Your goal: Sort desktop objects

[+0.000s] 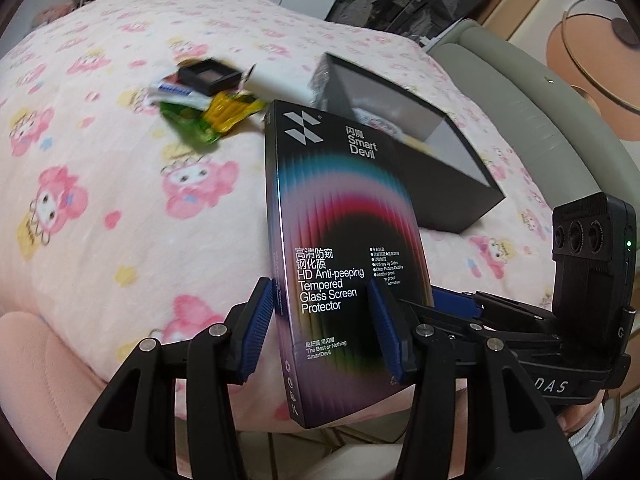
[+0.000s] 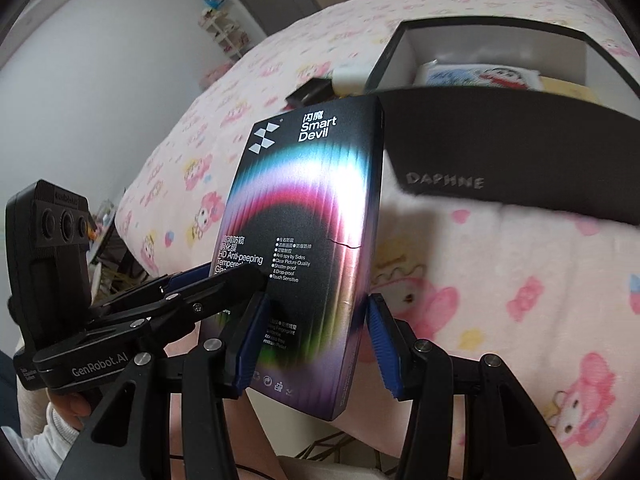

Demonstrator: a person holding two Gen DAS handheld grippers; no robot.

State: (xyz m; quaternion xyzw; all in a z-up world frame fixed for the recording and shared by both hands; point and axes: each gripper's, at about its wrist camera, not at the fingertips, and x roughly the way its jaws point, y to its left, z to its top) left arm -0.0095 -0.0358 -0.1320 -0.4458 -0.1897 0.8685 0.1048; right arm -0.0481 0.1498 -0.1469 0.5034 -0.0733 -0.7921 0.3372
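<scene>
Left gripper: held low at the bed's near edge and aimed forward over the blanket; its blue pads are pressed against the two broad faces of the screen protector box, near the box's lower end.
Right gripper: brought in from the right, level with the left one; the same box stands between its blue pads. The left pad is seen against the printed face, while a narrow gap shows at the right pad, so a firm clamp cannot be told.
Screen protector box: held upright and slightly tilted above the blanket, printed "Smart Devil" and "HD Anti-peeping Tempered Glass Screen Protector"; a small crack line is seen on its face in the right view.
Storage box: black, open-topped, marked "DAPHNE", resting on the pink cartoon-print blanket just beyond the held box; printed packets lie inside.
Remaining items: a small black square case, a white charger and green and yellow snack wrappers are clustered on the blanket left of the storage box.
</scene>
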